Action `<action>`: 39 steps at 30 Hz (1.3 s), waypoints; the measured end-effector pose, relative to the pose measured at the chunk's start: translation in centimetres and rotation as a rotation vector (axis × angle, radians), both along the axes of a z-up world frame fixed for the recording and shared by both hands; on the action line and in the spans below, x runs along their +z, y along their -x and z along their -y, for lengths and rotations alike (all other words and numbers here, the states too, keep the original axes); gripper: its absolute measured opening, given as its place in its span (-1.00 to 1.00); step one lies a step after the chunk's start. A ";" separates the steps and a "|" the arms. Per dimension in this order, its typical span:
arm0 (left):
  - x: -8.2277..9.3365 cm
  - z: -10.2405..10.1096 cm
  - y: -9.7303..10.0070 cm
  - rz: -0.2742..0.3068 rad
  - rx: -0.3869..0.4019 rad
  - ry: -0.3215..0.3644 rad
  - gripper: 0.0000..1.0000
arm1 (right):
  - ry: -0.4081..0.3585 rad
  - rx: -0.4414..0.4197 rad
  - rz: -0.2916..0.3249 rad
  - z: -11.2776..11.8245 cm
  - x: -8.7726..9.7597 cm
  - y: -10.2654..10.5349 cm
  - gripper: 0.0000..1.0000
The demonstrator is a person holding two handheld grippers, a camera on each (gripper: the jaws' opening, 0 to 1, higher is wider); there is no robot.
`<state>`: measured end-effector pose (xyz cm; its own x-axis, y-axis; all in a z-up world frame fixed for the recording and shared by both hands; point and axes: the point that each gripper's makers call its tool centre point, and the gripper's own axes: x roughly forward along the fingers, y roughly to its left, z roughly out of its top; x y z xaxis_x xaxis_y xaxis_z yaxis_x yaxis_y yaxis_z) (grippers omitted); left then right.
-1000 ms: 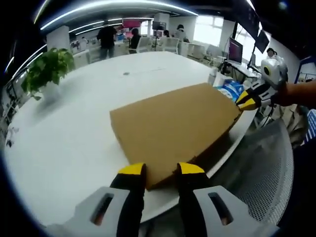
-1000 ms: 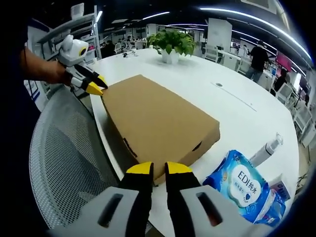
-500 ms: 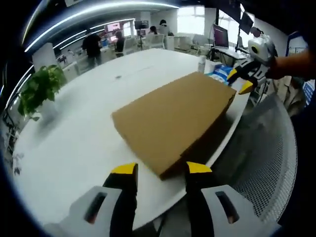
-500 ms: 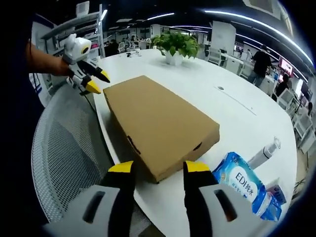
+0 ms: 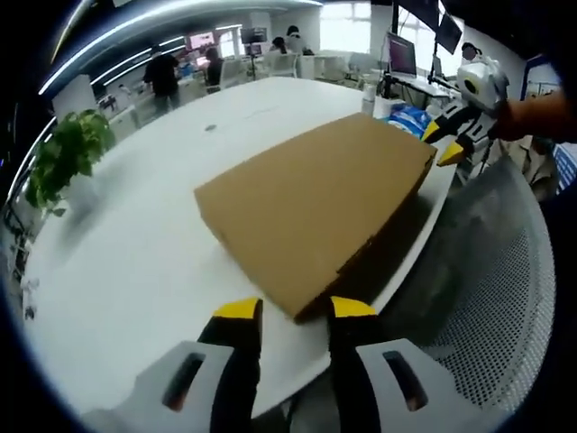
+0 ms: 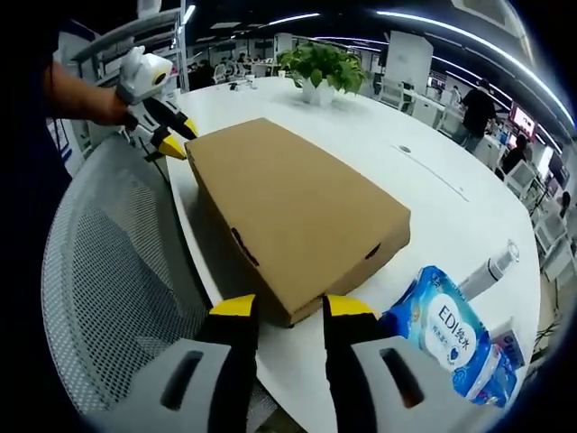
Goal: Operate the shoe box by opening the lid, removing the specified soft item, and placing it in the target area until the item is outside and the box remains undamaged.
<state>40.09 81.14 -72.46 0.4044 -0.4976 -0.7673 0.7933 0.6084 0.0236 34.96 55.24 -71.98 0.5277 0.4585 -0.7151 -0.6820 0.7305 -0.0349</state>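
Observation:
A closed brown cardboard shoe box (image 5: 315,194) lies on the white round table (image 5: 126,262), close to its near edge. My left gripper (image 5: 296,311) is open, with the box's near corner just between its yellow fingertips. From the other end, my right gripper (image 6: 290,308) is open too, straddling the opposite corner of the box (image 6: 288,203). Each gripper also appears in the other's view: the right gripper (image 5: 448,142) at the box's far corner, the left gripper (image 6: 169,133) likewise. The lid is down, so the contents are hidden.
A blue pack of wipes (image 6: 451,329) and a white bottle (image 6: 487,275) lie beside the box's right end. A potted plant (image 6: 320,68) stands further back on the table. A grey mesh chair (image 6: 117,289) is below the table edge. People stand in the background.
Both grippers' jaws opened wide from one second ago to half a second ago and have since narrowed. Both have moved closer to the box's corners. The box has not moved.

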 end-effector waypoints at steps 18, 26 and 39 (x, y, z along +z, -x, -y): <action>-0.7 1.1 -1.1 -0.020 -0.005 -0.023 -0.51 | 0.004 -0.031 0.028 0.9 -0.1 -1.4 -0.53; -0.7 2.6 -2.8 -0.012 -0.014 -0.020 -0.51 | 0.016 -0.046 0.035 2.3 -0.1 -2.7 -0.53; -0.6 4.3 -4.8 -0.008 -0.011 -0.013 -0.51 | 0.037 -0.052 0.039 4.2 -0.1 -4.9 -0.53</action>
